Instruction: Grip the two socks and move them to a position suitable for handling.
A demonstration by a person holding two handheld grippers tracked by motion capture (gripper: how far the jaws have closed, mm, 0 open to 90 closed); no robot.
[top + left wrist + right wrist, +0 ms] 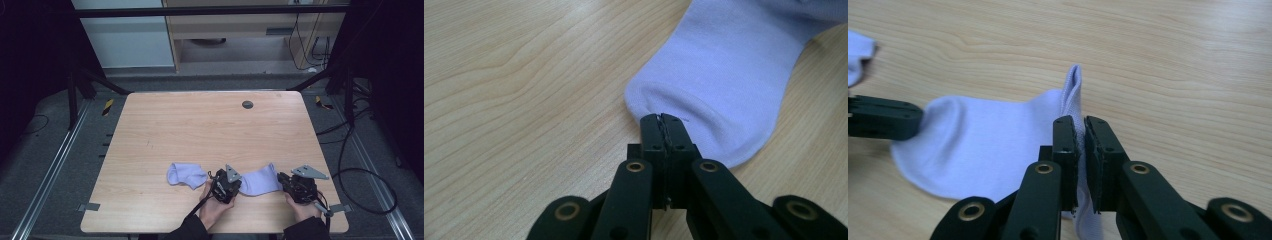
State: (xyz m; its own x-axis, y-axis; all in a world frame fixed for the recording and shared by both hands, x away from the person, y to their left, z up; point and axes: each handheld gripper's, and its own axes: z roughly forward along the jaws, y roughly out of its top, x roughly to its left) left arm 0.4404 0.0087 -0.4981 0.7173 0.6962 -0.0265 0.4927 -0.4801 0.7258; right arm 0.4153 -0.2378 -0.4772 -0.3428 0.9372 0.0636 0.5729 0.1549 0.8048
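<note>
A lavender sock (260, 181) lies flat near the table's front edge, between my two grippers. My left gripper (238, 184) is shut on the rounded toe end of the sock (734, 75), its jaws pressed together on the fabric's edge. My right gripper (281, 180) is shut on the other end, where a fold of the sock (983, 145) stands up between its jaws. In the right gripper view the left gripper (883, 117) shows at the sock's far end. A second lavender sock (185, 175) lies crumpled just left of my left gripper.
The wooden table (200, 130) has a round grey cable cap (247, 104) near its far edge. The second sock's edge (858, 60) shows at the upper left of the right gripper view. Cables (350, 170) trail on the floor to the right.
</note>
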